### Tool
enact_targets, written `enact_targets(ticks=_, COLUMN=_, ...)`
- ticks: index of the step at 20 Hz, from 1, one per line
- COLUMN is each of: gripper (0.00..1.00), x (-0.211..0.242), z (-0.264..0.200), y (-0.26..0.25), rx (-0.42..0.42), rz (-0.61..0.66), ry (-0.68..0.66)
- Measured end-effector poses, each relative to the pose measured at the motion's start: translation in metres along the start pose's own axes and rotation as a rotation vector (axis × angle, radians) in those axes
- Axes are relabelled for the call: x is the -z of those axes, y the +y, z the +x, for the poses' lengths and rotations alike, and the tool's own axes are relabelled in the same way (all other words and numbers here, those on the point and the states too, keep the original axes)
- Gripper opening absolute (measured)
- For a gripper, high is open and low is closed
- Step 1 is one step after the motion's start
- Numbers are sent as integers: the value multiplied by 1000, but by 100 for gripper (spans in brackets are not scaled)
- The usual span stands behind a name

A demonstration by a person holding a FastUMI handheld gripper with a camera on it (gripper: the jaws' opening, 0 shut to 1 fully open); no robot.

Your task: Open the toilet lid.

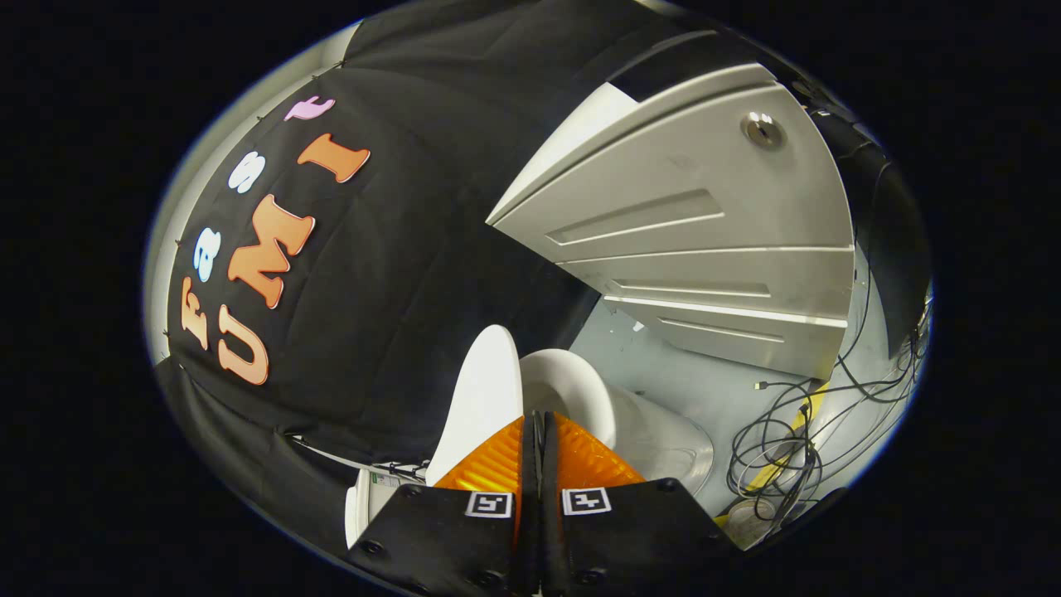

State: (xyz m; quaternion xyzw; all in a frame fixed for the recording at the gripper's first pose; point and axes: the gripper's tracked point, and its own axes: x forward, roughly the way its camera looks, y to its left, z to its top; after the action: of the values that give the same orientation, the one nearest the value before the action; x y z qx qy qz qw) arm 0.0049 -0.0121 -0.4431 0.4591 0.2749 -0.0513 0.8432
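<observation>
**Lid stands raised; the opening looks essentially complete**

The grey cabinet, with its drawer fronts and a round lock near one corner, is the biggest thing beyond the fingers, standing well past the toilet on the pale floor. It plays no part in the job.

Next in size, the toilet sits just ahead of the fingers. Its bowl and seat rim are exposed, which is what the task asks for. The toilet lid is up on edge, standing steeply beside the opening with the booth's dark cloth wall behind it. From this angle I cannot tell whether it leans on anything or would stay up by itself.

A tangle of black cables lies on the floor on the far side of the toilet, apart from it.

Smallest, the gripper: the jaws are drawn together with only a thin slit between them, and nothing is held in them. Their tips lie in front of the lid's lower edge and the seat rim; whether they touch either one is hidden.

My reading: the lift is done. What remains, if anything, is to make sure the lid rests stably upright and to draw the gripper clear.
</observation>
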Motion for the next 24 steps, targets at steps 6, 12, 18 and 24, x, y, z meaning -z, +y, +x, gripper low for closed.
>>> enact_targets(ticks=6, gripper=8, x=-13, z=-15, y=45, rx=-39, rz=-56, ry=-22)
enact_targets(ticks=12, gripper=8, x=-18, z=-25, y=87, rx=-48, rz=-132, ry=-68)
enact_targets(ticks=18, gripper=8, x=-16, z=-41, y=139, rx=-59, rz=-237, ry=-81)
enact_targets(ticks=24, gripper=8, x=-5, z=-58, y=191, rx=-101, rz=-358, ry=-99)
